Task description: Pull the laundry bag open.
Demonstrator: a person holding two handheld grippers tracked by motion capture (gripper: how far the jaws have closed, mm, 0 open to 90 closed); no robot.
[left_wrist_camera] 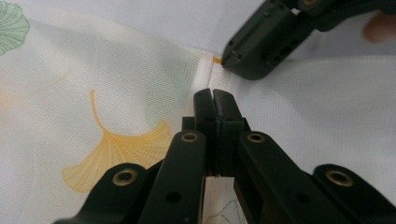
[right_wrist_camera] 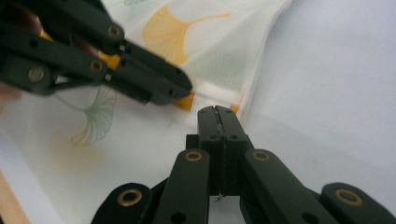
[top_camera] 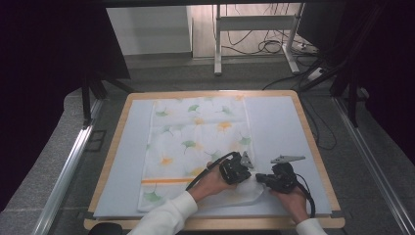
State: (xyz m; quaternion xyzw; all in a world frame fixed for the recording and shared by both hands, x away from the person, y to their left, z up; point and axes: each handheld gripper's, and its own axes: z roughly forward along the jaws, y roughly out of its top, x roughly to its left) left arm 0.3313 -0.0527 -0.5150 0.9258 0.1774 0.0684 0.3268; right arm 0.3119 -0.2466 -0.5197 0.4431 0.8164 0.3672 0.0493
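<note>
a white cloth [top_camera: 195, 142] printed with green and yellow ginkgo leaves lies spread on the pale blue surface [top_camera: 279, 127], reaching from the far edge down toward the near edge, a little left of the middle. an orange stripe [top_camera: 164, 181] runs across it near its near end. its near right corner is folded back over itself, so a plain white flap [top_camera: 242, 193] lies at the near right of the cloth.

both hands work at that flap. the left gripper [top_camera: 243, 172] sits just beside the right gripper [top_camera: 261, 178], the two nearly touching at their tips. in the left gripper view the left gripper [left_wrist_camera: 213, 100] has its jaws pressed together on a raised ridge of the cloth [left_wrist_camera: 116, 93], and the other gripper's tip rests on the fabric just beyond it. in the right gripper view the right gripper [right_wrist_camera: 217, 114] also has its jaws pressed together, pinching the hemmed edge of the cloth [right_wrist_camera: 224, 51] where a bit of orange shows, with the left gripper just to its left.

a white sleeve [top_camera: 166, 218] comes in from the near edge.
</note>
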